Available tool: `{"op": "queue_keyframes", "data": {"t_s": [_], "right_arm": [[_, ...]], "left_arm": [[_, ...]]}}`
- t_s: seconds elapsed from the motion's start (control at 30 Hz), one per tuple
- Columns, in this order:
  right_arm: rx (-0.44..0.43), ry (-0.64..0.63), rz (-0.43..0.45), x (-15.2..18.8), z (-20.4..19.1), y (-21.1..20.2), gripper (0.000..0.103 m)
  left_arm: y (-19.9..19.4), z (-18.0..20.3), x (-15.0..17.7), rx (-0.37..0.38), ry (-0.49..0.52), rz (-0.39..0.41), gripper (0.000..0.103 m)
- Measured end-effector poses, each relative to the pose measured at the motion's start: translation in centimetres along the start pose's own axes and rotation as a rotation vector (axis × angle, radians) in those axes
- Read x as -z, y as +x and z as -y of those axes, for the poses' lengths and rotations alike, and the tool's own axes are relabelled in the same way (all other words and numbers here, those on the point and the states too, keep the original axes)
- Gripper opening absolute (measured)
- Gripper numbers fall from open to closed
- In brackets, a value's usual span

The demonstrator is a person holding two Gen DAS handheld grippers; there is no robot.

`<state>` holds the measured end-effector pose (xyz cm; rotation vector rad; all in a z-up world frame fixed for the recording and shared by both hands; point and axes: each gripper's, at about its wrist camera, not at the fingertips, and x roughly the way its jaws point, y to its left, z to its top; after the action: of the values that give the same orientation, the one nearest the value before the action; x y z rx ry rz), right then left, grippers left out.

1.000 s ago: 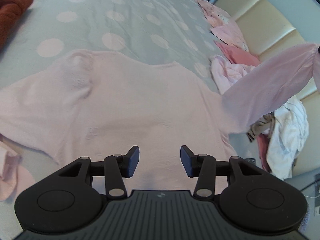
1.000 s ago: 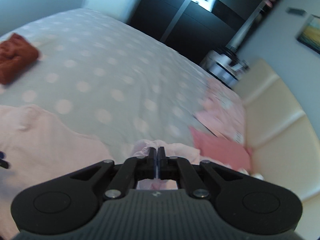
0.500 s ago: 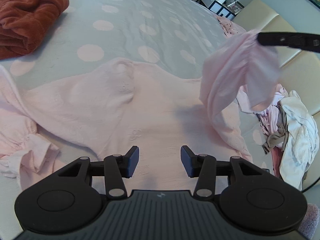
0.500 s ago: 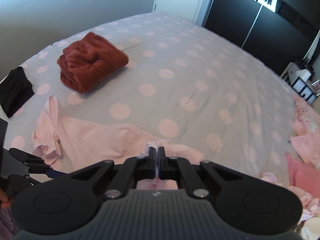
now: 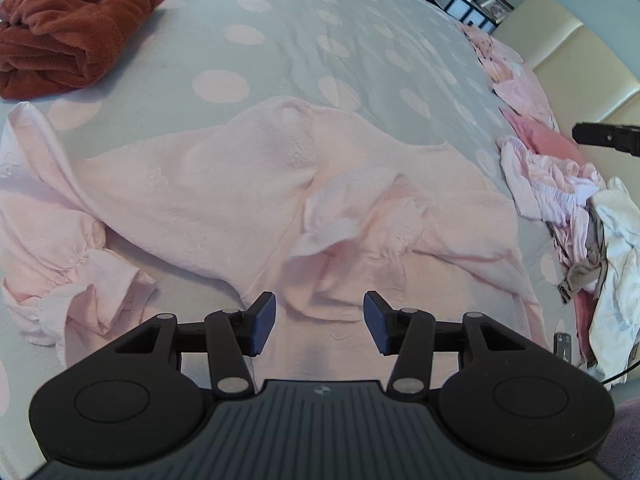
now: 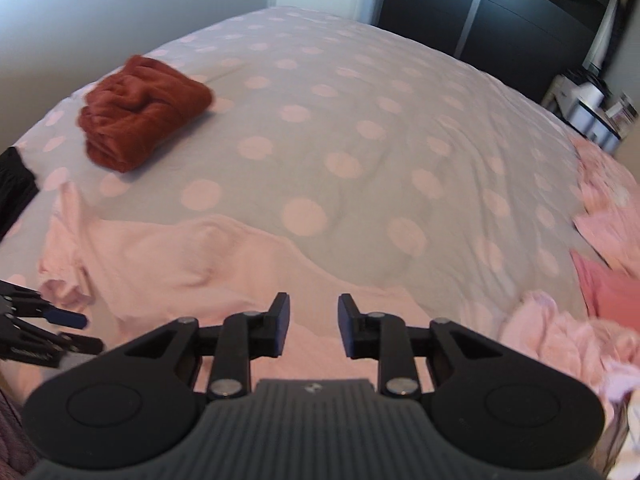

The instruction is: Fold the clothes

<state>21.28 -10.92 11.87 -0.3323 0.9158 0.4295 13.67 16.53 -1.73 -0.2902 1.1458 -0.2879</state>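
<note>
Pink sleeve [image 5: 360, 208] now dropped; right gripper [image 6: 313, 325] has opened.

Both wrist cameras look forward and down, close above the bed [image 5: 328, 20]. They share the pink top [image 5: 224, 184] and rust-red bundle [image 6: 144, 112].

We see a shirt [image 5: 224, 184] spread on the bed [image 5: 328, 20] just ahead, one sleeve [image 5: 360, 208] folded over its body, a folded towel [image 5: 68, 28] behind it to the left, a clothes pile [image 5: 580, 216] at the right edge
</note>
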Motion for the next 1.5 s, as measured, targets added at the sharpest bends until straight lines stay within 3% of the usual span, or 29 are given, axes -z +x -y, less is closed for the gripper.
{"op": "queue_keyframes", "data": {"t_s": [0.17,0.3,0.57,0.77,0.83,0.9,0.93,1.0,1.07,1.27,1.33,1.43,1.5], "right_arm": [[0.028,0.096,-0.028,5.9,5.2,1.7,0.029],[0.025,0.122,-0.035,10.8,7.1,3.2,0.03],[0.052,-0.036,-0.059,18.4,7.2,6.2,0.03],[0.018,-0.11,-0.069,19.9,7.0,8.0,0.04],[0.011,-0.129,-0.076,20.2,6.9,8.7,0.04],[0.008,-0.151,-0.092,20.2,6.8,9.7,0.038],[0.007,-0.156,-0.098,20.2,6.8,10.0,0.037],[-0.008,-0.141,-0.104,20.2,7.0,10.4,0.004],[-0.007,-0.133,-0.096,20.1,7.1,10.2,0.004],[0.065,-0.054,-0.058,19.5,8.4,8.8,0.003],[0.092,-0.026,-0.057,19.5,9.2,8.5,0.003],[0.079,0.013,-0.057,19.6,10.1,8.1,0.003],[0.065,0.015,-0.068,19.8,10.1,8.1,0.003]], "left_arm": [[2.3,1.8,0.1,0.016,0.06,-0.048,0.051],[4.9,2.6,0.8,0.049,0.055,-0.108,0.051],[7.9,6.1,0.7,0.036,0.151,-0.073,0.052],[10.4,7.0,-0.5,-0.027,0.134,-0.09,0.054],[10.9,6.8,-0.8,-0.053,0.125,-0.096,0.047],[11.2,6.7,-1.0,-0.096,0.146,-0.103,0.024],[11.2,6.7,-1.1,-0.115,0.163,-0.105,0.019],[10.6,6.4,-1.3,-0.12,0.177,-0.096,0.003],[9.6,6.4,-1.5,-0.13,0.197,-0.059,0.001],[4.1,8.2,-3.8,-0.165,0.322,0.175,0.0],[1.9,9.1,-4.4,-0.136,0.354,0.229,0.0],[-0.3,9.7,-4.2,-0.15,0.44,0.232,0.0],[-0.3,9.0,-3.6,-0.182,0.461,0.191,0.0]]}}
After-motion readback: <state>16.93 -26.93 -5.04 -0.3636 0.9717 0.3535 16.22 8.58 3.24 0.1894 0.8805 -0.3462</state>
